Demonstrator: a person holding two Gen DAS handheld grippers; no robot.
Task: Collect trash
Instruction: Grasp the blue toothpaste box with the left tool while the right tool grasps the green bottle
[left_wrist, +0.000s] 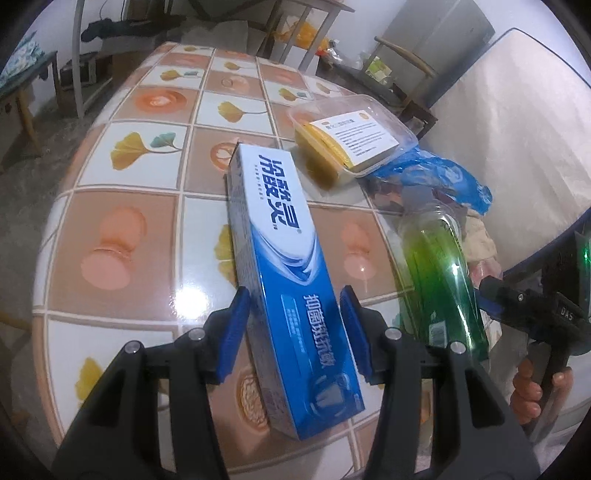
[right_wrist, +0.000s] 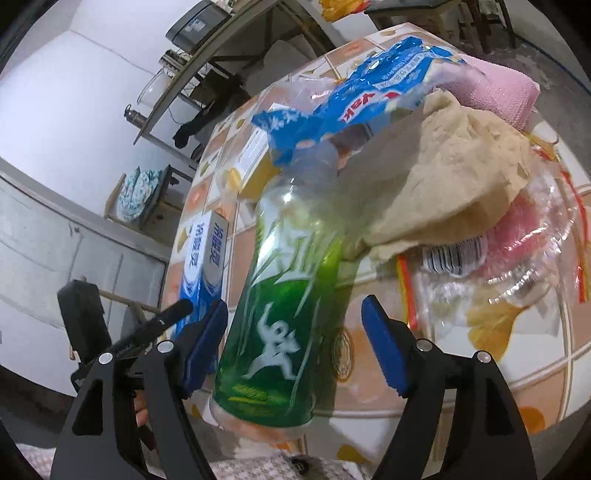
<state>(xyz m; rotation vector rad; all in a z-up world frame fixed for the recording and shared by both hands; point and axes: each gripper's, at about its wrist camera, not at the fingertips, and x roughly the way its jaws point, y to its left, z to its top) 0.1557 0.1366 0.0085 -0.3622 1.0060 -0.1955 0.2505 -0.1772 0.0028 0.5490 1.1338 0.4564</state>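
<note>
Bottle (right_wrist: 280, 317) lengthwise between wide-open right gripper (right_wrist: 295, 347), pads clear; box (left_wrist: 291, 295) clamped across in left gripper (left_wrist: 295, 328).

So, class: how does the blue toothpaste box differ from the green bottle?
The toothpaste box is a flat-sided blue carton; the green bottle is round and see-through. The left gripper clamps the box; the right gripper stands open around the bottle. Both sit between gripper pads.

I note the toothpaste box (left_wrist: 284, 266) lying on the table (left_wrist: 122, 236) left of the bottle (left_wrist: 439, 273), with the lidded container (left_wrist: 354, 133) behind both and the wrapper (left_wrist: 436, 173) beside it.
</note>
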